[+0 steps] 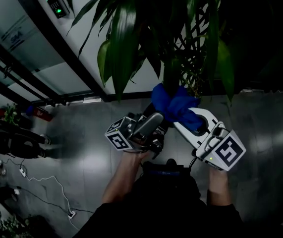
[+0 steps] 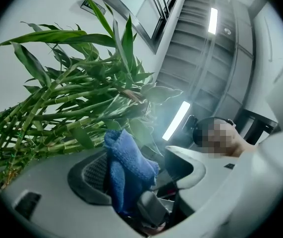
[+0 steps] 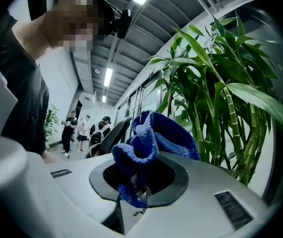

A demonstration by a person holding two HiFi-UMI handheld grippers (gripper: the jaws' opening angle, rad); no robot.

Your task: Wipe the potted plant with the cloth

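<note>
The plant (image 1: pixel 126 33) has smooth, ringed green stalks like bamboo and long, glossy, pointed leaves; in the left gripper view (image 2: pixel 72 108) its lower stalks cross in a lattice, and in the right gripper view (image 3: pixel 220 93) the stalks rise nearly straight. The cloth (image 1: pixel 173 105) is a soft blue towel with a fine nubby weave, bunched into a loose knot of folds.

The right gripper (image 1: pixel 193 120) is clenched on the cloth. Its own view shows its pale plastic jaws (image 3: pixel 131 187) meeting at a seam, with a corner of the cloth (image 3: pixel 151 138) pinched in the dark ribbed pad. The left gripper (image 1: pixel 153 120) has its jaws apart (image 2: pixel 139 177); the cloth (image 2: pixel 126 175) hangs in the gap and lies against one dark, dimpled pad without being pinched.

The cloth sits just below the plant's leaves and in front of its stalks. Its long axis runs from the right gripper's jaws up toward the plant, with the free folds nearest the foliage.
</note>
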